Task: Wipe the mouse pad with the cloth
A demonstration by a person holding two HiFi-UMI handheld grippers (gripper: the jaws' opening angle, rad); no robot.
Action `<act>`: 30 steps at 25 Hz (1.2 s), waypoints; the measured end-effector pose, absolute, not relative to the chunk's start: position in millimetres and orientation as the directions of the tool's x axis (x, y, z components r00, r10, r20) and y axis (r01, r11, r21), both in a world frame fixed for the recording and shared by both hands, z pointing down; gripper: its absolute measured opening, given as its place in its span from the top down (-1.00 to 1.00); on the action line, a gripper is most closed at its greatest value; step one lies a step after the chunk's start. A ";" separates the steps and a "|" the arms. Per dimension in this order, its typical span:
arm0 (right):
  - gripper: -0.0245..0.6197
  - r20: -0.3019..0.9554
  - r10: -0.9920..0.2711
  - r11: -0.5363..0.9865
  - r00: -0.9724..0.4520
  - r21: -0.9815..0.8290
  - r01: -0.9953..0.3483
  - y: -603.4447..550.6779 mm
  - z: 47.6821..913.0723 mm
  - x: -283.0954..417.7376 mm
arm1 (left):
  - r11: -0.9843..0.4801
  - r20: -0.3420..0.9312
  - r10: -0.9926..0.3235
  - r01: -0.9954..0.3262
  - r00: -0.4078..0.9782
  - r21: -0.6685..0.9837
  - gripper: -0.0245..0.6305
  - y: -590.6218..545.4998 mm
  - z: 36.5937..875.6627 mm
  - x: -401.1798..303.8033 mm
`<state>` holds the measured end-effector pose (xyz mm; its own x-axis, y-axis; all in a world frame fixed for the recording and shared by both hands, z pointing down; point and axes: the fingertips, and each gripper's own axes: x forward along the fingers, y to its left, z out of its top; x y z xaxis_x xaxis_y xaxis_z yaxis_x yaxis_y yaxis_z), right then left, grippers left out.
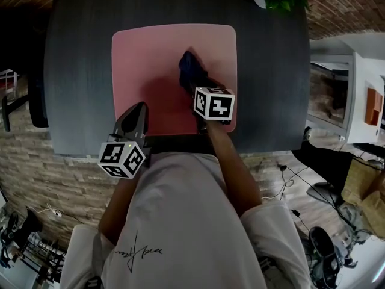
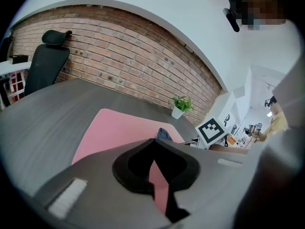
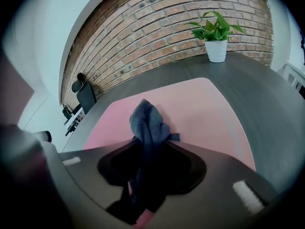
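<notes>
Head view, cloth (image 1: pixel 190 70) elongated, pointing away

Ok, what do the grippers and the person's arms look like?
Left gripper and right gripper: dark grey, tapering bodies, each with a white cube bearing black square markers. The person wears a white short-sleeved T-shirt with small black script.

Mouse pad (image 1: pixel 156 59) — plain pink. Cloth (image 1: pixel 191 71) — dark blue. Table (image 1: pixel 84 71): dark grey, fine wood grain. Marker cubes (image 1: pixel 213 103): black squares on white. Wall (image 3: pixel 157 27): red-brown brick, pale mortar. Plant (image 3: pixel 214 25): green leaves, white pot. Chair (image 2: pixel 43 66): black.
</notes>
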<state>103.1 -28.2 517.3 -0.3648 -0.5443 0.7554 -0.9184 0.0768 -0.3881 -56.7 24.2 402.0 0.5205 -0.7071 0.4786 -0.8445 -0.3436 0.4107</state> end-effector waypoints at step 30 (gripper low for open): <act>0.46 0.770 -0.550 0.013 -0.324 -0.379 -0.925 20.8 516.3 156.3 | -0.364 0.485 -0.710 -0.856 0.510 0.367 0.88 37.3 396.1 -57.7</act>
<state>156.3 20.8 516.3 -0.3236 -0.5499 0.7700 -0.9251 0.0131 -0.3794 -57.7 37.3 396.1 0.5105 -0.7099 0.4852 -0.8558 -0.3643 0.3674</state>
